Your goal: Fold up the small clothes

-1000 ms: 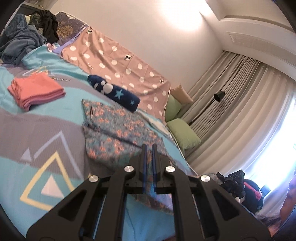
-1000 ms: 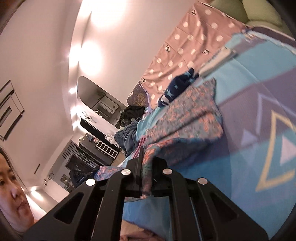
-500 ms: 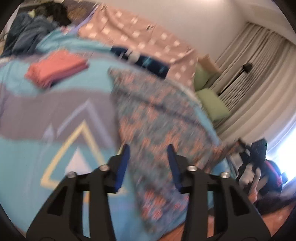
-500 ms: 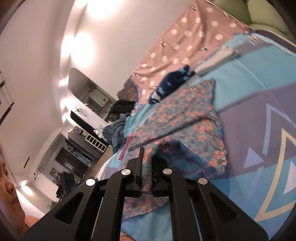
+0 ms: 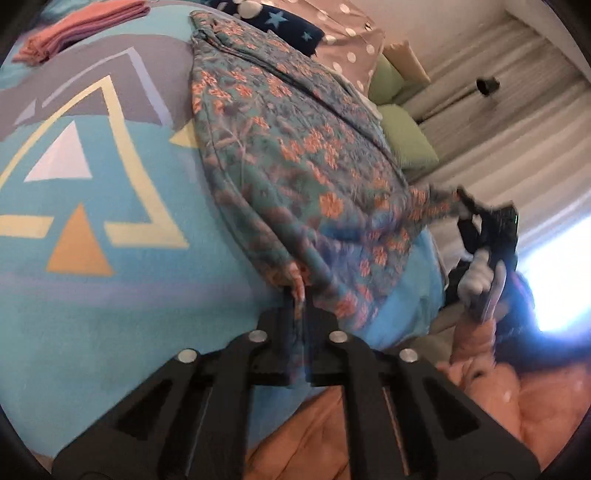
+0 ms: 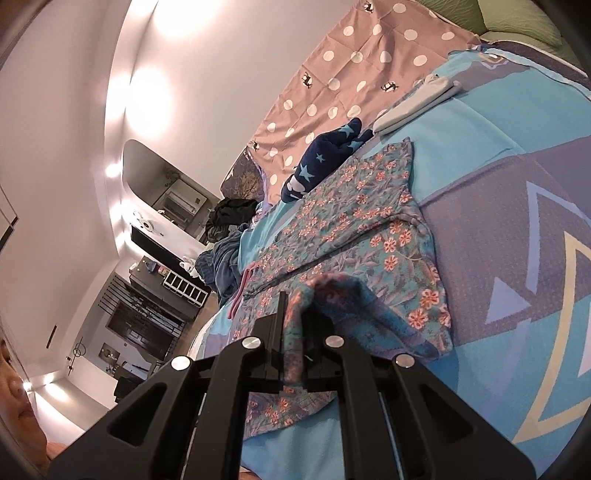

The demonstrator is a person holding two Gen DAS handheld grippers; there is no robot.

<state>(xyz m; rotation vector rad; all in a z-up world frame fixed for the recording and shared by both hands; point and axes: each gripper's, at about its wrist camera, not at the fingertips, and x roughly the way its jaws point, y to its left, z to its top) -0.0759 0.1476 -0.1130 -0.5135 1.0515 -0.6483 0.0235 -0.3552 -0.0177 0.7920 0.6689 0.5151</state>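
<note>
The left gripper (image 5: 300,295) is clamped on the near hem of the flowered garment (image 5: 295,147), its jaws having just closed on the cloth. The right gripper (image 6: 295,314) pinches a bunched fold of the same garment (image 6: 369,236) between nearly closed jaws; in the left wrist view it (image 5: 463,206) shows off to the right, blurred, seemingly lifting a corner off the bed edge. The garment lies spread on the blue patterned bedcover (image 5: 92,295), one part doubled over itself. Beyond it sit a navy starred bundle (image 6: 325,162) and a folded pink stack (image 5: 81,26), with a dotted pink sheet (image 6: 369,66) behind.
</note>
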